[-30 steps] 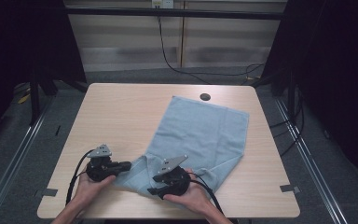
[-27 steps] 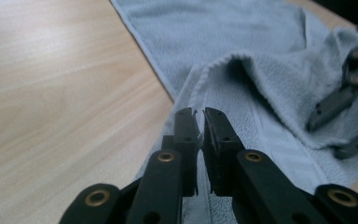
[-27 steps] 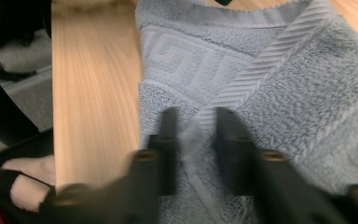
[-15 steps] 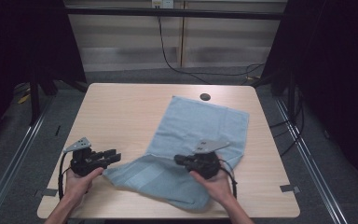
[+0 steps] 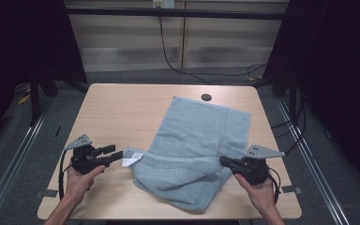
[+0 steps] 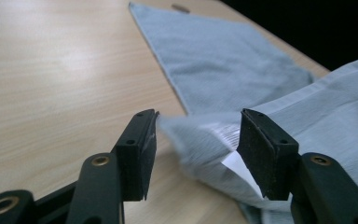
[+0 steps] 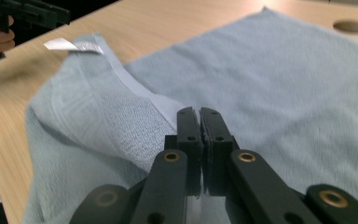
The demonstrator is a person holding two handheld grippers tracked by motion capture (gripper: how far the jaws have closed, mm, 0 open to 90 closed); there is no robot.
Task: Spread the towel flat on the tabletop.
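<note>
While the right claw (image 7: 199, 116) sits pinched tight on a fold of the blue towel (image 5: 197, 140), its two jaws pressed together with cloth caught between them, the left claw (image 6: 193, 144) stands wide apart, and the towel's tagged corner lies right in the gap between its jaws, not yet gripped. Just ahead of that left claw, the white label (image 6: 235, 165) peeks out from under the bunched hem, so this looks like a line-up for a grab on that corner. Out from the right claw, the near edge of the towel is drawn toward the left claw in a raised ridge, which I'd judge is the right hand holding one end so the cloth can be pulled taut or spread. Beyond both claws the rest of the towel lies flat on the wooden worktop (image 5: 122, 108), reaching up to the dark round hole (image 5: 206, 97) at the far edge.
</note>
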